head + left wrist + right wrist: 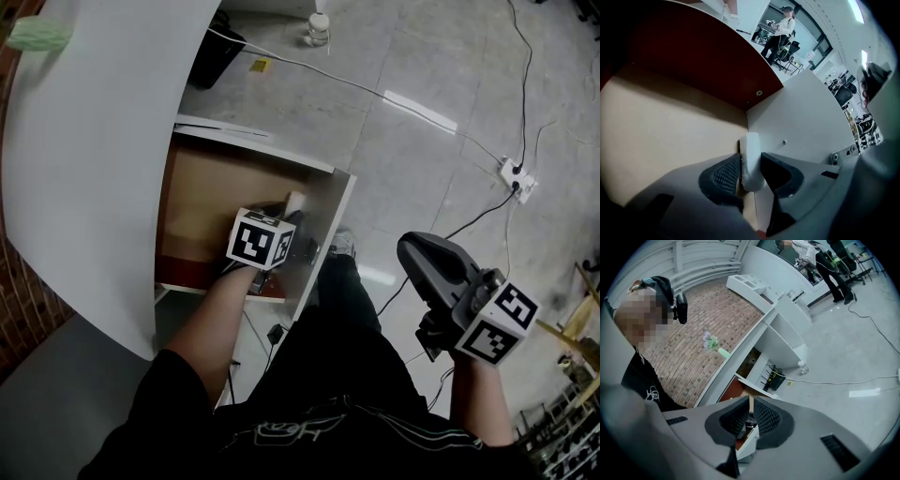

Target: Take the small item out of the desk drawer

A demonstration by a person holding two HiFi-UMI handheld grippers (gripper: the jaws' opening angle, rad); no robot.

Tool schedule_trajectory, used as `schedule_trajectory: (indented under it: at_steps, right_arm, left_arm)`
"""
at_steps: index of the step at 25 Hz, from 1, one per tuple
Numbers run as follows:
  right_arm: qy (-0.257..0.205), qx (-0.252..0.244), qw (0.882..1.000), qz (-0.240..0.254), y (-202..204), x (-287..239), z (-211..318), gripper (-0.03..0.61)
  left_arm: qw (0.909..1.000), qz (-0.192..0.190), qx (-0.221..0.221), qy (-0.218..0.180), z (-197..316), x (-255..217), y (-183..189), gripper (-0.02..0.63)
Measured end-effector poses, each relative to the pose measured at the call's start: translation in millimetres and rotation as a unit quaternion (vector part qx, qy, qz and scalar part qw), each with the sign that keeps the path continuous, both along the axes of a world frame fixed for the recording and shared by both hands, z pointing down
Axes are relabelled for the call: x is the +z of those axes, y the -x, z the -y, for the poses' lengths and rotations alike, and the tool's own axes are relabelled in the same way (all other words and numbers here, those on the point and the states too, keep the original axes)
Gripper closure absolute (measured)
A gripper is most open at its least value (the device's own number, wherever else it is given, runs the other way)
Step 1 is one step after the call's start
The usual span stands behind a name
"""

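The desk drawer (323,217) stands pulled out, with a brown floor (665,122) and a white inner wall (797,117). A small white block (751,154) stands on edge in the drawer's corner against that wall. My left gripper (751,171) reaches into the drawer and both its pads lie against the block's sides. From the head view the block (295,201) shows just beyond the left gripper (291,214). My right gripper (412,248) hangs outside the drawer over the floor to the right, its jaws (751,414) together and holding nothing.
The white desk top (94,141) overhangs the drawer on the left. On the floor lie a small bottle (319,28), a black box (214,52), a power strip (517,178) and cables (309,70). A person (780,37) stands far off in the room.
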State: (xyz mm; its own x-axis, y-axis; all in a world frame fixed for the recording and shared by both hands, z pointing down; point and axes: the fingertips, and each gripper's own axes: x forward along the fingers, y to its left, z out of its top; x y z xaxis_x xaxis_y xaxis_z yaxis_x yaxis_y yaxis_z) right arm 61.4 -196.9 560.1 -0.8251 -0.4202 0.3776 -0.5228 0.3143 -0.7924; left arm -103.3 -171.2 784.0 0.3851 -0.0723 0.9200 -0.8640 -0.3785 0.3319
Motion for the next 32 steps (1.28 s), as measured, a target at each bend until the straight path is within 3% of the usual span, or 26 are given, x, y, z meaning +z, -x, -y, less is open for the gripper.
schedule_trajectory:
  at_steps: [5,20,32]
  right_arm:
    - [0.011,-0.003,1.0,-0.003,0,9,-5,0.522]
    - [0.044,-0.006,0.999,-0.004,2,19,-37,0.522]
    - [-0.002,-0.037,0.999,-0.015,28,-30,-58,0.522]
  left_arm:
    - [0.9999,-0.011,-0.003,0.004,1,2,-1,0.466]
    - [0.9985,0.007,-0.054,0.0,2,-6,6,0.474]
    - [0.9931,-0.038,-0.096,-0.055,9,-101,9,0.474]
